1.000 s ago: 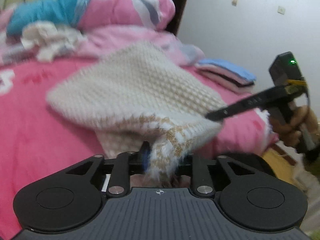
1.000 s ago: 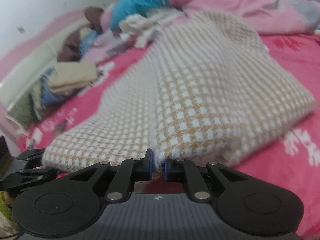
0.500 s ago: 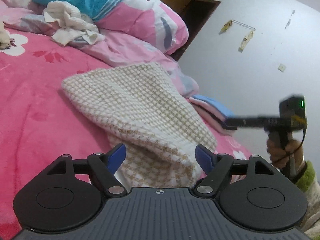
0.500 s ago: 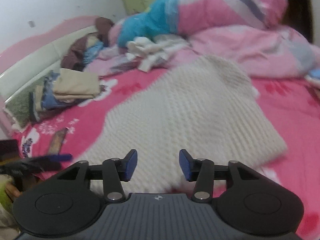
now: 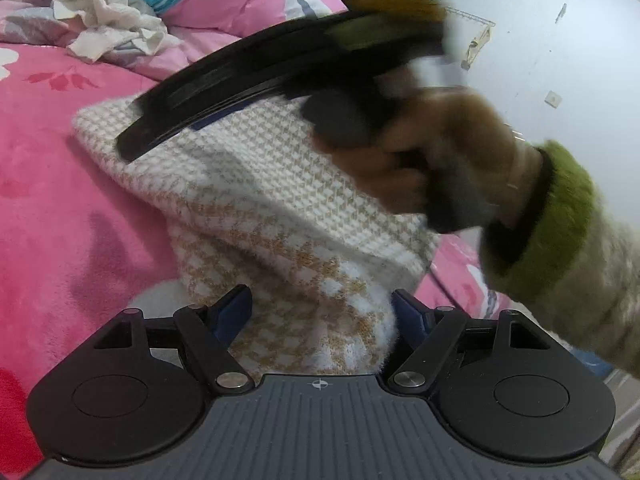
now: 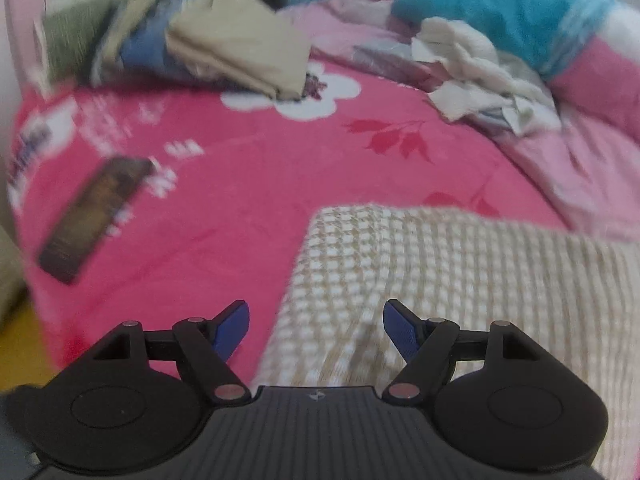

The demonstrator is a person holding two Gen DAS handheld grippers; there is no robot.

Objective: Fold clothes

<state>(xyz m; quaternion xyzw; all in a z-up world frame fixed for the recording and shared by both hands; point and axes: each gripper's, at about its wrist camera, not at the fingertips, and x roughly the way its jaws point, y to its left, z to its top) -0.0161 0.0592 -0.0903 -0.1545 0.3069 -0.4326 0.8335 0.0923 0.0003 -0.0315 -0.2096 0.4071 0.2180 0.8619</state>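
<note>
My folded sweater (image 5: pixel 256 184) lies on the pink bed (image 5: pixel 60 200), a cream and tan houndstooth knit stacked in soft layers. Its fluffy lower edge, patterned larger, hangs toward me over the bed's side. From my right wrist I see its near corner (image 6: pixel 400 264) flat on the bedding.

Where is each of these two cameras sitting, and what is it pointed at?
Left wrist view: rides on the left gripper, looking across the folded knit sweater on the pink bed; the right hand crosses in front, blurred.
Right wrist view: rides on the right gripper, its jaws opening, tilted down at the sweater's edge and a dark flat object.
Both show the sweater, bed and crumpled white cloth.
</note>
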